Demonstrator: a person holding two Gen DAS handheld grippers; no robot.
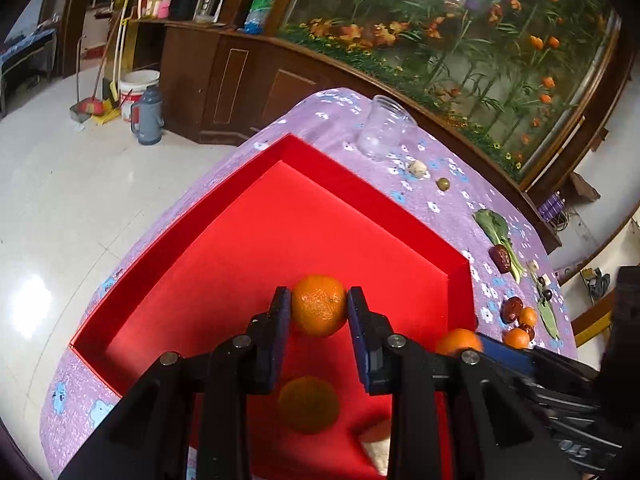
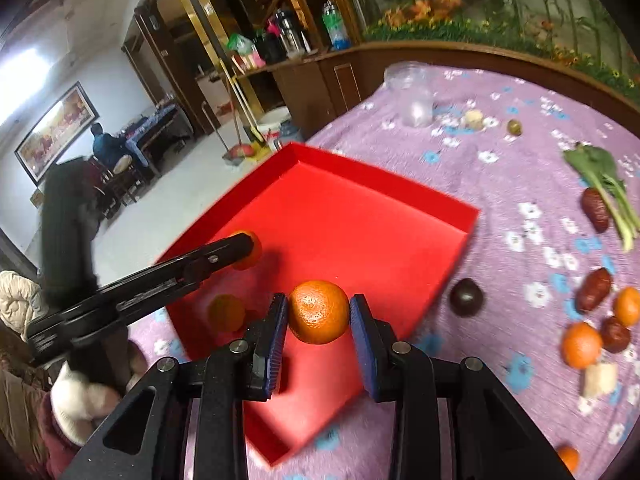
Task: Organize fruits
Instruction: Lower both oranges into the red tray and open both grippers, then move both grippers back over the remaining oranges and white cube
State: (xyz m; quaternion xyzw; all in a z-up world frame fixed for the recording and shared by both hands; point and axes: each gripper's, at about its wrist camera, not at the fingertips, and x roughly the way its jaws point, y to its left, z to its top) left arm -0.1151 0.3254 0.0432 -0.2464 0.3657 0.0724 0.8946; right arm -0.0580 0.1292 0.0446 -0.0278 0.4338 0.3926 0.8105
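In the left wrist view my left gripper (image 1: 319,305) is shut on an orange (image 1: 319,311), held above the floor of a red box (image 1: 360,184). Below it a second orange (image 1: 308,404) lies inside the box. My right gripper (image 2: 319,314) is shut on another orange (image 2: 319,312) over the box's near right side (image 2: 380,176). The right wrist view also shows the left gripper (image 2: 245,247) at left with its orange (image 2: 254,254), and the loose orange (image 2: 226,312) in the box. The right gripper's orange (image 1: 458,342) appears at the left view's right edge.
On the purple flowered cloth (image 2: 500,208) to the right lie small oranges (image 2: 582,344), red dates (image 2: 594,290), a dark round fruit (image 2: 466,296), a leafy green (image 2: 600,176), a pale chunk (image 2: 600,378) and a clear plastic cup (image 2: 412,92). A wooden cabinet stands behind the table.
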